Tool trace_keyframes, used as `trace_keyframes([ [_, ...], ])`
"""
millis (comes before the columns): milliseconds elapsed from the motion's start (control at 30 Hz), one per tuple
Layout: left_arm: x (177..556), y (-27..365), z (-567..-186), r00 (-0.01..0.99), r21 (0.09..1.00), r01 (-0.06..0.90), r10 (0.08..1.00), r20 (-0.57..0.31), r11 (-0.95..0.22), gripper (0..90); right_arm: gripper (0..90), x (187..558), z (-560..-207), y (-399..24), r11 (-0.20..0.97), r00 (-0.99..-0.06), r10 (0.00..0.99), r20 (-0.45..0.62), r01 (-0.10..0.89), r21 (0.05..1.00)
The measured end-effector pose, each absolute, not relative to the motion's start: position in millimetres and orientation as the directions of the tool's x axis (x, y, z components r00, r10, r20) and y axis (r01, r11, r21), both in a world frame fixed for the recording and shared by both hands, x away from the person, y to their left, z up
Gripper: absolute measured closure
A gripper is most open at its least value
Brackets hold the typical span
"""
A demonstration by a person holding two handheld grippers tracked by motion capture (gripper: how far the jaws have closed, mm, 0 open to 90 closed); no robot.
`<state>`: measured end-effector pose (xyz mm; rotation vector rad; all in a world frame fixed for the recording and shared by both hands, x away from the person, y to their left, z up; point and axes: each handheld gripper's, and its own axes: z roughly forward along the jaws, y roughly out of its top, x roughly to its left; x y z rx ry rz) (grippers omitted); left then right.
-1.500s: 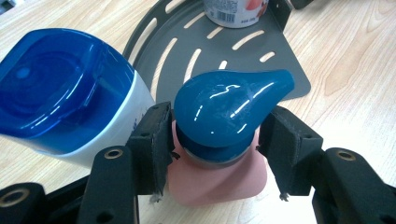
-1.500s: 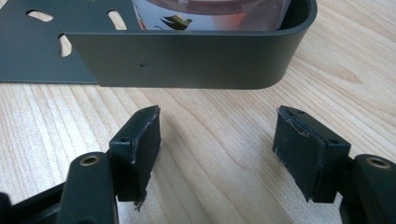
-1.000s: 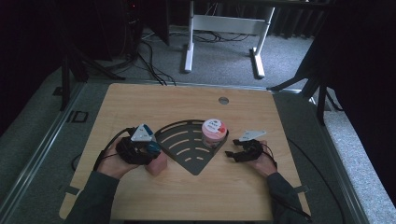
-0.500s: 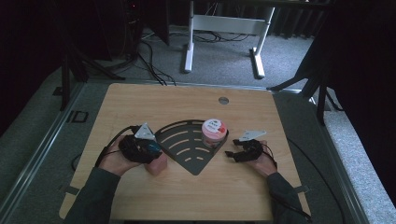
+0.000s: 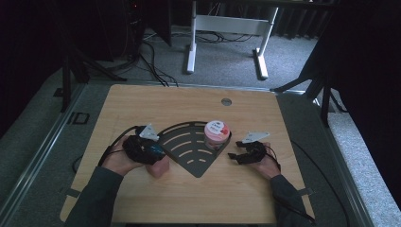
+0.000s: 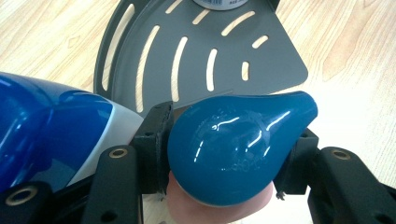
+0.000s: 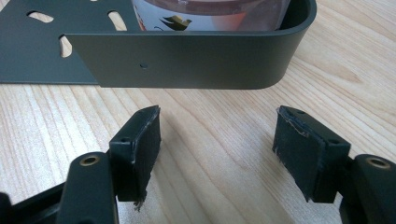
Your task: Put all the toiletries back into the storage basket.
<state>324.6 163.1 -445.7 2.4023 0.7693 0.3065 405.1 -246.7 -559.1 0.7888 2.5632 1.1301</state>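
A dark fan-shaped metal rack (image 5: 189,151) lies flat on the wooden table, with a pink-lidded jar (image 5: 216,134) in its right corner. My left gripper (image 6: 229,140) is shut on the glossy blue teardrop cap (image 6: 238,140) of a pink bottle (image 5: 158,169), which stands on the table at the rack's left edge (image 6: 140,70). In the high view the left gripper (image 5: 153,153) sits just left of the rack. My right gripper (image 5: 235,156) rests low beside the rack's right side. Its jaws (image 7: 217,126) stand open on bare wood, short of the rack's wall (image 7: 187,56).
A glossy blue and white object (image 6: 51,126) sits close to the camera at the left gripper's left side. A small round grommet (image 5: 226,101) is set in the table's far side. Desk legs and cables lie on the floor beyond the table.
The left gripper has edged slightly to the right toward the rack with the bottle in it. The right gripper has stayed still.
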Motion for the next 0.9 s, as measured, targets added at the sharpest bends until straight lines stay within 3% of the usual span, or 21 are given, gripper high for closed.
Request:
trace_keyframes([
  [900, 324.0, 160.2, -443.9, 0.794, 0.602, 0.477, 0.608, 0.017, -0.641, 52.0, 31.8, 405.7, -559.1, -247.3, 0.552, -0.828, 0.561, 0.013, 0.386, 0.739],
])
